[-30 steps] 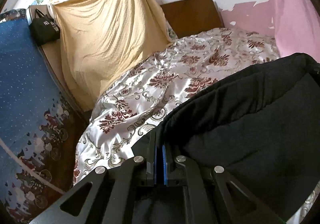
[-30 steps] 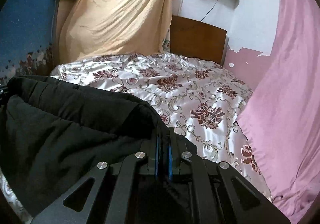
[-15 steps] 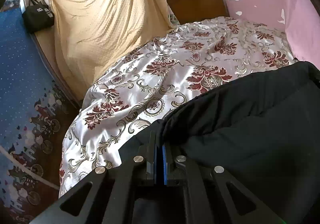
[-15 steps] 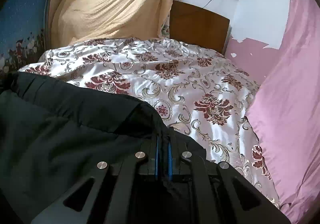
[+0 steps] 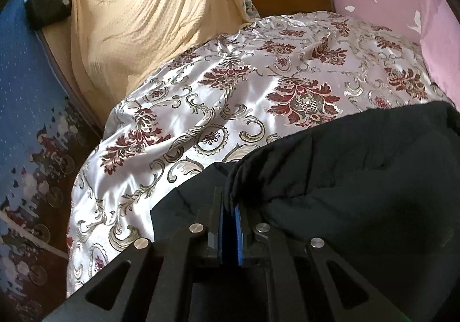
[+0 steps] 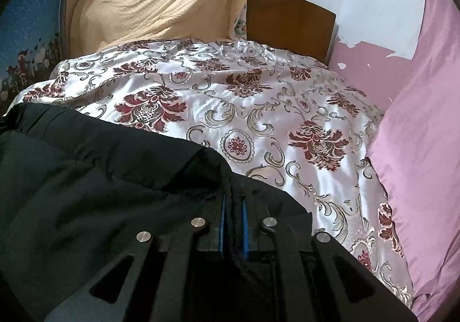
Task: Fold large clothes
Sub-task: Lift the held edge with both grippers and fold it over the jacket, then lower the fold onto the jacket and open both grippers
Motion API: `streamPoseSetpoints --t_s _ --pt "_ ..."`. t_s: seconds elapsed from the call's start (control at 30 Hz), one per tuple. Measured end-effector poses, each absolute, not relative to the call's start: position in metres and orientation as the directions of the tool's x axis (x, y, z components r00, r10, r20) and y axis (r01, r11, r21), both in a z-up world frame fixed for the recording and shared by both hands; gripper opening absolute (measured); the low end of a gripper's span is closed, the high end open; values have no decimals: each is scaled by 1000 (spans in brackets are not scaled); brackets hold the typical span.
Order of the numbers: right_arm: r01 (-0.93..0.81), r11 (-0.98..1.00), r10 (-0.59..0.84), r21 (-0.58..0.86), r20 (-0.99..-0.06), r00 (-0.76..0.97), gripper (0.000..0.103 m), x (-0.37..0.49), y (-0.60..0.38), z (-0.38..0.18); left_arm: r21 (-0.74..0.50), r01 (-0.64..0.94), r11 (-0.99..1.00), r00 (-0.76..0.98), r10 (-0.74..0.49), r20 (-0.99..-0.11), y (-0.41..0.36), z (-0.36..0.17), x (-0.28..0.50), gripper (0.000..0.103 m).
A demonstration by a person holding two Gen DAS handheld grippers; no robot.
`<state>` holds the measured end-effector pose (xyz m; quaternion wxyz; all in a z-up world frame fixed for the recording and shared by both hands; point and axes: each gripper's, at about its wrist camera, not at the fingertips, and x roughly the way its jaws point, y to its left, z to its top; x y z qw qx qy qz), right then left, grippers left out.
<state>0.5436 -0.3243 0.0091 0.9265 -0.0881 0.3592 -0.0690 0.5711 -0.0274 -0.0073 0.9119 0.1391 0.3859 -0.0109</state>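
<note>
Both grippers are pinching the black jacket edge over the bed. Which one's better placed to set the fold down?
Neither clearly: left gripper and right gripper each clamp the jacket edge low over the bedspread. Probably lower together.

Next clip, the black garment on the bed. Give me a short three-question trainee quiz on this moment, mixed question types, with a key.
1. True or false: the left gripper has its jaws closed on the black padded jacket.
2. Multiple choice: what covers the bed under the jacket? A) plain blue sheet B) white satin bedspread with red floral pattern C) bare mattress
3. Fill in: the cloth draped near the wooden headboard is ____ in colour.

Key: 1 true; the right gripper pinches the same jacket too. 2 B. 3 yellow, the yellow cloth.
</note>
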Motion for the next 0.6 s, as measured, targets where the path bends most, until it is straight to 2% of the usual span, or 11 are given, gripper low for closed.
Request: streamPoseSetpoints --t_s 0.1,0.13,0.17,0.2,0.23,0.27,0.47,0.53,0.6 --pt "60 978 -177 -200 -645 744 14 541 -325 12 217 137 966 704 59 -708 -24 -4 569 14" --pt "59 980 -170 -192 -639 750 19 539 -326 14 207 140 968 710 48 -703 -23 -1 566 24" --pt "60 981 -164 -184 -631 758 24 536 -327 17 195 140 971 717 36 -696 -21 2 563 38" --pt "60 984 -152 -167 -617 772 37 532 -328 22 183 136 974 726 28 -687 -20 5 559 49" --pt "56 988 -132 -144 -603 787 50 526 -329 27 164 131 978 739 14 -673 -18 10 554 73" --pt "54 990 -122 -131 -591 798 55 522 -329 31 144 127 981 755 -1 -655 -15 16 549 85" --pt "-20 999 -8 -46 -531 847 79 477 -319 50 53 142 988 779 -78 -623 -15 33 505 89" --pt "-64 998 41 -28 -508 860 90 454 -313 52 50 158 986 799 -98 -594 -19 32 483 93" --pt "-91 996 70 -19 -487 871 92 430 -306 48 43 179 983 818 -125 -562 -23 27 458 97"
